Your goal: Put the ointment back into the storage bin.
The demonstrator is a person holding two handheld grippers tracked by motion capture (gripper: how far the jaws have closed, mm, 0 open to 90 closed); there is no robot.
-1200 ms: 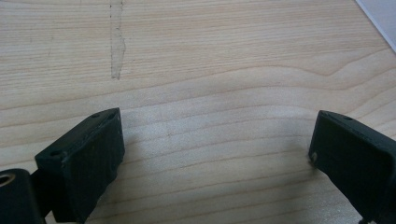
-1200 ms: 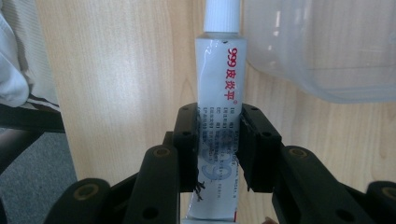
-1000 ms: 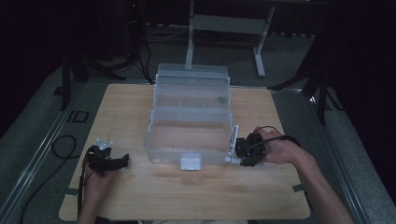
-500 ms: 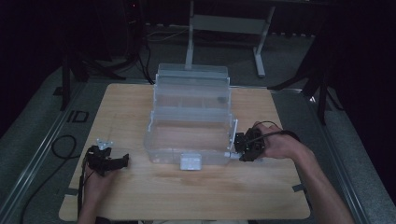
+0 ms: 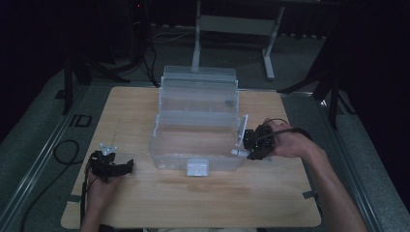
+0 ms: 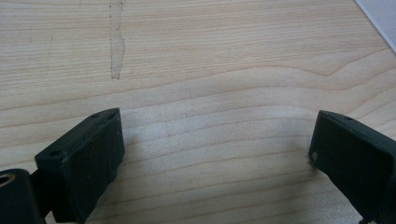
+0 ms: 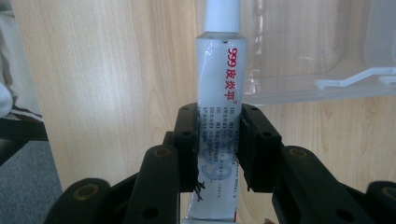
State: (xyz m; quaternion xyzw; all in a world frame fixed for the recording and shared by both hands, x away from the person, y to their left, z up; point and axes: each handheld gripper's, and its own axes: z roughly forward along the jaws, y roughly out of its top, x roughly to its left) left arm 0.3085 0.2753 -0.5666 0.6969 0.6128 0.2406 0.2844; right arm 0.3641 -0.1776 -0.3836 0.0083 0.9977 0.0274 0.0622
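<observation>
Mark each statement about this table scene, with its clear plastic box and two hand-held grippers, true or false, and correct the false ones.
1. The right gripper is shut on a white squeeze tube with red print. True.
2. The left gripper holds a tube as well. False: its jaws stand wide apart over the bare light wooden table.
3. The clear plastic tiered storage box stands open. True.
4. The tube's white cap points back toward the right hand. False: it points away from the gripper, toward the box.
5. The left gripper touches the box. False: in the high view it sits apart, to the box's left.
</observation>
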